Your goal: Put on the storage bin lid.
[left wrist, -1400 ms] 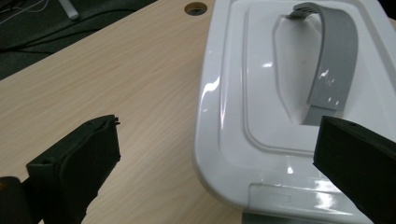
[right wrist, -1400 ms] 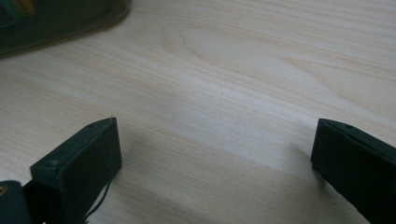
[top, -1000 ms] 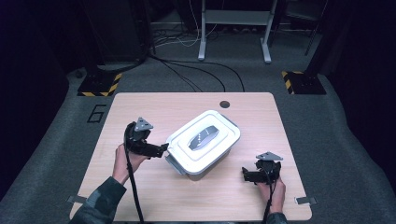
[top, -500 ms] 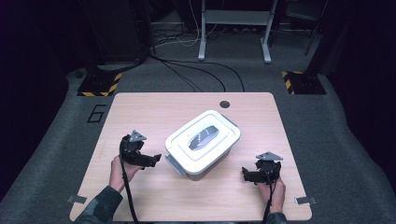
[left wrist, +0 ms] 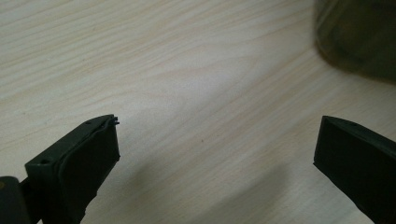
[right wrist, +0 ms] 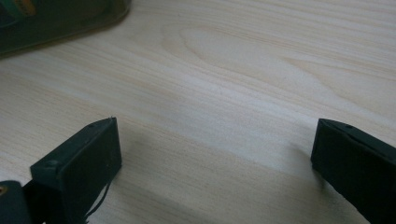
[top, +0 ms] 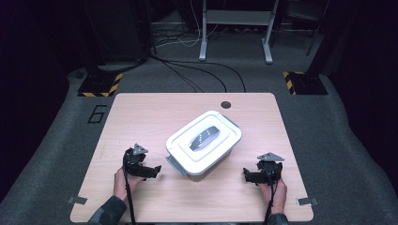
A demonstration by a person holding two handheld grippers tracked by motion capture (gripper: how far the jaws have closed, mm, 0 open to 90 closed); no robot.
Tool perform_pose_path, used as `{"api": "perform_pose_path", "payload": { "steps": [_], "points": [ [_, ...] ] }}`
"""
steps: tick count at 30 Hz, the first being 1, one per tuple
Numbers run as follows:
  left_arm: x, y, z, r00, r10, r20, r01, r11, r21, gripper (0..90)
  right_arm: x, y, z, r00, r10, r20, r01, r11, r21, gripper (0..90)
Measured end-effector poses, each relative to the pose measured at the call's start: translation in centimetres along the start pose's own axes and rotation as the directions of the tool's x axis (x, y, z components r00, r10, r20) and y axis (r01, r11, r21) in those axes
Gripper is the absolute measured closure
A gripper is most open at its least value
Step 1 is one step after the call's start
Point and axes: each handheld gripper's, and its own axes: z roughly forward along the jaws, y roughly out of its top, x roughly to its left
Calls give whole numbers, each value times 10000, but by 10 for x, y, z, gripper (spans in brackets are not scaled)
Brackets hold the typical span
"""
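On the floor [top: 70, 140], a "6" [top: 96, 114] beside the table [top: 141, 112].

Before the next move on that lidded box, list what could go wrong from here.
1. The box sits askew between the claws, so the left claw and right claw, both open and apart from it, might meet corners rather than flat sides and turn it.
2. Its smooth white lid may pop off or slip if gripped by the rim.
3. The left claw's cable trails over the table edge and could tug that hand off line.
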Motion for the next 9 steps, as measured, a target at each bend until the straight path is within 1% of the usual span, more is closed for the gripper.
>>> {"api": "perform_pose_path", "payload": {
  "steps": [2,3,5,8,9],
  "points": [
    [0,-4,3,9999,-48,-90,47,9999,-89,0,0,0,0,10000,-8,6,8,10000,-2,11],
    [-2,-8,6,9997,0,-230,-5,9997,-239,0,0,0,0,10000,-8,6,8,10000,-2,11],
    [-2,-12,9,9997,32,-259,-38,9998,-219,0,0,0,0,10000,0,2,0,10000,1,11],
    [-2,-17,10,9994,-49,-335,30,9983,-587,0,0,0,0,10000,-4,1,4,10000,3,11],
    [-2,-17,10,9994,-49,-335,30,9983,-587,0,0,0,0,10000,-12,3,12,10000,9,11]
  ]
}}
